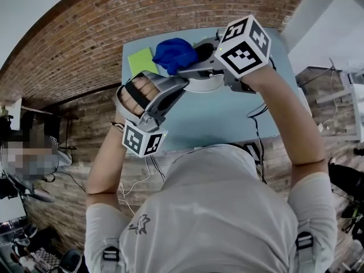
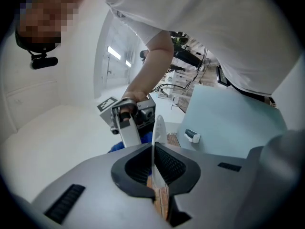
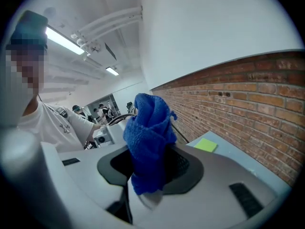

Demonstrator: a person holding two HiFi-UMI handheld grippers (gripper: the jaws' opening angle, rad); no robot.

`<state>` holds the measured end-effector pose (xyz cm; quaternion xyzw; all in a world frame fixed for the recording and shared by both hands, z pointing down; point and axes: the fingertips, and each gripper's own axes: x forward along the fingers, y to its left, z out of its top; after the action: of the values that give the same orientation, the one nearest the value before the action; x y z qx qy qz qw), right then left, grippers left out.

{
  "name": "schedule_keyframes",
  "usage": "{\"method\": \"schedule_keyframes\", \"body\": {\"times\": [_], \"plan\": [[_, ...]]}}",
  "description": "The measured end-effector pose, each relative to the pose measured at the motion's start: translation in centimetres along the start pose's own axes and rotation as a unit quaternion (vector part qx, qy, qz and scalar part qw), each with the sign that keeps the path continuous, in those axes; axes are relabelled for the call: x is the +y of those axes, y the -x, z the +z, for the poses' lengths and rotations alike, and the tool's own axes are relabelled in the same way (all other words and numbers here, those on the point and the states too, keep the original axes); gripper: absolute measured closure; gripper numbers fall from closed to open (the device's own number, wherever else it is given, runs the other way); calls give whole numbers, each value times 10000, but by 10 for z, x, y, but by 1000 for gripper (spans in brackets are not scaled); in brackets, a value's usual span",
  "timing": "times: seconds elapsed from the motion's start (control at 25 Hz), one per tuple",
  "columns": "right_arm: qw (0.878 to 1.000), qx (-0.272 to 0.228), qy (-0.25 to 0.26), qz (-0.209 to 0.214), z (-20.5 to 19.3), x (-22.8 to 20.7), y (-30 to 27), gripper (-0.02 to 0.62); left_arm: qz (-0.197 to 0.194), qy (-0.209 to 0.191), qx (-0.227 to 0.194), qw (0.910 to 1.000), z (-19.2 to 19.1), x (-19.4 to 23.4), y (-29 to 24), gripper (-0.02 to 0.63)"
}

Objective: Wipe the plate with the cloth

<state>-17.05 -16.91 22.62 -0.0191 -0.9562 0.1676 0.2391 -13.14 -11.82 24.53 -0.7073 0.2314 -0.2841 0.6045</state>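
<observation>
In the head view both grippers are held up over the light blue table (image 1: 227, 118). My left gripper (image 1: 181, 83) is shut on the rim of a white plate (image 1: 203, 85). In the left gripper view the plate (image 2: 158, 132) stands edge-on between the pads of that gripper (image 2: 155, 165). My right gripper (image 1: 182, 68) is shut on a bunched blue cloth (image 1: 173, 53), which sits just above and left of the plate. The cloth (image 3: 150, 137) sticks up out of that gripper's jaws (image 3: 150, 170) in the right gripper view. I cannot tell whether cloth and plate touch.
A yellow-green pad (image 1: 141, 60) lies on the table's far left corner, also seen as the pad (image 3: 206, 145) in the right gripper view. A brick wall (image 1: 85, 50) runs behind the table. A small white box (image 2: 192, 136) sits by the table edge. Cables hang below the table's near edge.
</observation>
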Motion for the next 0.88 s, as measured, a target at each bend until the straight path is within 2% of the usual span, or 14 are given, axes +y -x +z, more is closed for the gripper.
{"method": "schedule_keyframes", "body": {"times": [0.24,0.36,0.6,0.72,0.88], "plan": [[9999,-113,58,-35,-6,15,20,448,203,101,456,9987,-35,12,12,588],[9996,-86,-47,-261,-18,1,31,448,253,44,549,9982,-42,17,18,588],[9944,147,-211,-1027,-34,-53,49,448,192,-131,312,9992,-22,16,19,588],[9940,229,-167,-1058,-29,-59,42,448,96,-233,100,9996,-5,11,14,588],[9957,427,99,-816,-16,-41,17,448,-22,-371,-36,9993,7,4,6,588]]}}
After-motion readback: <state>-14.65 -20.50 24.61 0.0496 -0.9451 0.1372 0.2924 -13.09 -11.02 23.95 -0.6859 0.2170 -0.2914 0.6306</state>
